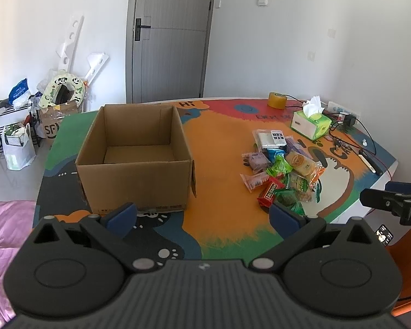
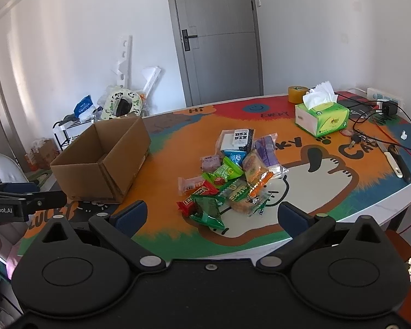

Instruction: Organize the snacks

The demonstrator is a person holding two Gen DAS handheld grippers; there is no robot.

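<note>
An open cardboard box [image 1: 135, 150] [image 2: 104, 161] stands on the colourful table mat, and its inside looks empty. A heap of wrapped snacks [image 1: 282, 170] [image 2: 233, 175] lies to its right, with green, red, pink, purple and blue packets. My left gripper [image 1: 202, 215] is open, held above the table's near edge in front of the box, nothing between its blue fingers. My right gripper [image 2: 211, 215] is open too, hovering just short of the snack heap. Each gripper shows at the edge of the other's view.
A green tissue box [image 1: 311, 122] [image 2: 322, 119], a roll of tape [image 1: 278, 100] [image 2: 297, 93], a charger with cables [image 2: 383, 112], keys and a knife [image 2: 397, 161] sit at the table's far right. Bags and a rack [image 1: 13, 126] stand on the floor left. A closed door [image 1: 170, 35] is behind.
</note>
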